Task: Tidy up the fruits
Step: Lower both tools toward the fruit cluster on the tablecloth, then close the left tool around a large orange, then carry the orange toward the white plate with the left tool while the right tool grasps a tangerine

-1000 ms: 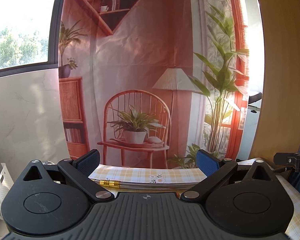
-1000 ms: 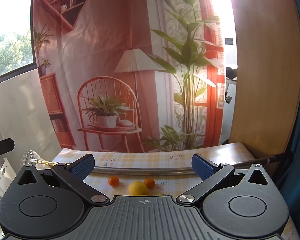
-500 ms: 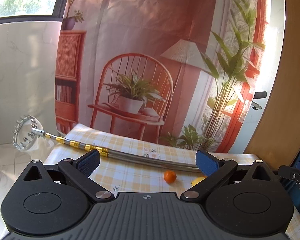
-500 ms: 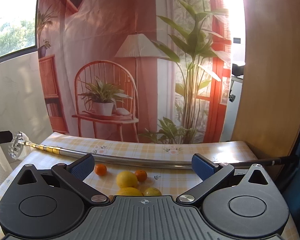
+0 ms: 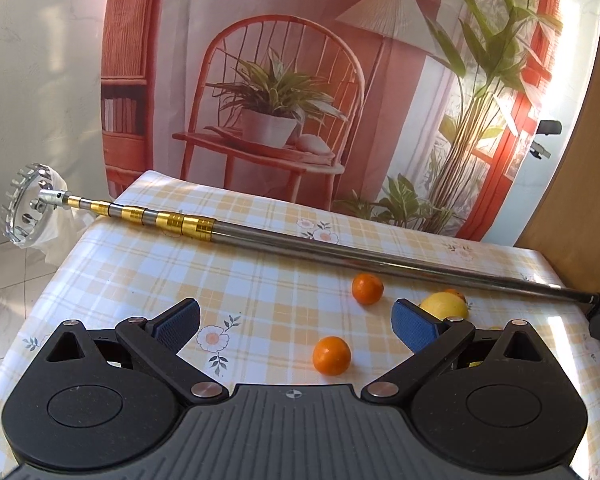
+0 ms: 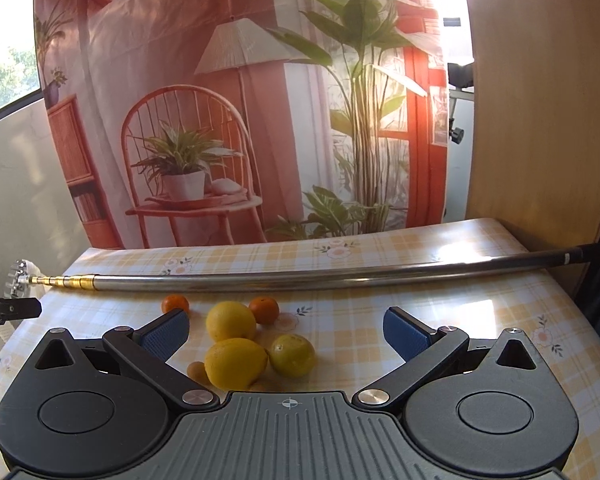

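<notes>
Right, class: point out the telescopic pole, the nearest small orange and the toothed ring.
telescopic pole (image 5: 340, 249), left wrist view, steel shaft.
nearest small orange (image 5: 331, 355), left wrist view, middle of peel.
toothed ring (image 5: 14, 212), left wrist view, rim.

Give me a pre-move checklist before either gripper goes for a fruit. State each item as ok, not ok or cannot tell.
1. Left gripper open and empty: ok.
2. Right gripper open and empty: ok.
3. Nearest small orange lies free on the tablecloth, apart from other fruit: ok.
4. Lemons spaced for a clean grasp: not ok, they sit clustered together.
5. Telescopic pole clear of the fruit: cannot tell, it lies close behind them.
6. Container for the sorted fruit in view: not ok, none visible.
</notes>
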Demonstrator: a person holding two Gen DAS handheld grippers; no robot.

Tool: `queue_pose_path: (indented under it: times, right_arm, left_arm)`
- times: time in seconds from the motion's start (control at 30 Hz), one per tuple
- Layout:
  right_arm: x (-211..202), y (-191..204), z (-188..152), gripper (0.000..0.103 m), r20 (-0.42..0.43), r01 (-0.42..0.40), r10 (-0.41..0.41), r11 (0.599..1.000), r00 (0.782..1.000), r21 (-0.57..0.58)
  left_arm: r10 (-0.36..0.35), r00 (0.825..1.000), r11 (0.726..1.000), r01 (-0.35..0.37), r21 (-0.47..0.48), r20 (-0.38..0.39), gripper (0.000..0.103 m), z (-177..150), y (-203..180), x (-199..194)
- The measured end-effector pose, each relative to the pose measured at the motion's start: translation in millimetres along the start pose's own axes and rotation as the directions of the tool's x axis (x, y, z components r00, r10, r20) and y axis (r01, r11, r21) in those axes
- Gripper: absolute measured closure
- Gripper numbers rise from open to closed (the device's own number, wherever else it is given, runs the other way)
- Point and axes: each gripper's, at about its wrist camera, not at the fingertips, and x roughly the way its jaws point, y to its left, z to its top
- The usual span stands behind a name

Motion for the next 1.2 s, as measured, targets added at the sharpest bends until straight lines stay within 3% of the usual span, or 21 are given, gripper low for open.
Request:
queue_pose_path:
  times: [0.17,0.23,0.4,0.6,1.07,1.2]
  right_arm:
    - [11.5,-11.6,-6.1,0.0,-0.024,0.004,-0.003,1.0,1.0,0.028]
    - [13.6,-16.7,-8.0,0.0,-0.03,-0.004,0.006,0.999,1.0,0.049]
    - [20.8,-24.7,-11.8,0.0,-0.046,-0.003,0.006,0.998,0.999,0.067]
    - [24.0,-26.9,-15.3,0.0,-0.059,-0.003,0.007,0.997,0.998,0.082]
    - [27.7,-33.2,-20.6,0.0,-0.075,0.02,-0.012,0.994,0.997,0.105]
    - [27.8,-35.4,-21.5,0.0,-0.078,0.022,-0.013,0.994,0.997,0.112]
  left_arm:
    - [0.007,0.999,0.99,-0.002,0.142,-0.036,0.002,-12.3,-16.5,31.9]
    - [0.017,0.998,0.984,-0.007,0.178,-0.055,0.014,-16.5,-20.5,43.8]
    - [-0.039,0.99,0.99,0.057,0.128,-0.133,0.029,-16.8,-13.7,66.9]
    - [-0.079,0.979,0.979,0.112,0.17,-0.188,0.049,-22.0,-24.9,90.9]
    - [-0.045,0.97,0.976,0.093,0.196,-0.238,0.055,-34.0,-31.0,118.4]
    - [-0.056,0.972,0.972,0.106,0.209,-0.23,0.066,-33.9,-32.6,118.8]
